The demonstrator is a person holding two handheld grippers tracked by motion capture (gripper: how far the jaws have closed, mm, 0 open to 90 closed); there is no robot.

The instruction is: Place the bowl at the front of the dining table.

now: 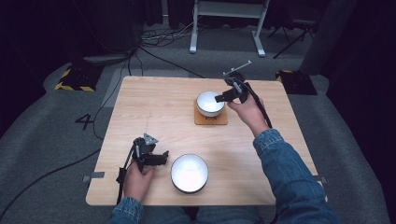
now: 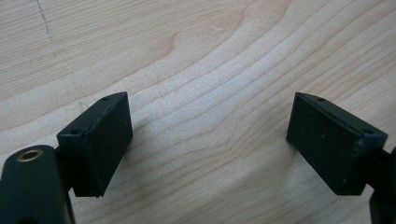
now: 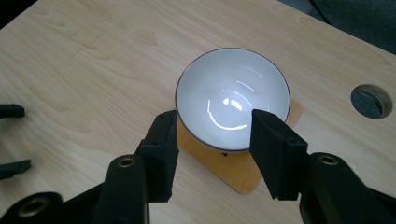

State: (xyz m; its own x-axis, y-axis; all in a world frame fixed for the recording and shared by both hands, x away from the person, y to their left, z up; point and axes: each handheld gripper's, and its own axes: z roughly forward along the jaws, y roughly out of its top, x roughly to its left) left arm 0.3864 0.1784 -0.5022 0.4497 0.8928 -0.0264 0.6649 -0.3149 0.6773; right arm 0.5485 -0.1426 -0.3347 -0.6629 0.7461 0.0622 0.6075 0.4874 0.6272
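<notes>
In the high view, the small white bowl [image 1: 209, 102] sat right of centre in the upper half of the frame, standing upright on a square wooden coaster [image 1: 211, 117] with its mouth facing straight up. Being round, it had no long axis to speak of. The right gripper [image 1: 218, 98] hovered at the bowl's right rim, pointing left across the frame. In the right gripper view its jaws stood part open above the bowl's [image 3: 232, 96] near edge, grasping nothing.

The left gripper [image 1: 164, 157] rested in the lower left of the high view, just beside a larger white bowl [image 1: 189, 173], aimed toward it. Its jaws were spread wide over bare table [image 2: 201, 70], released.
</notes>
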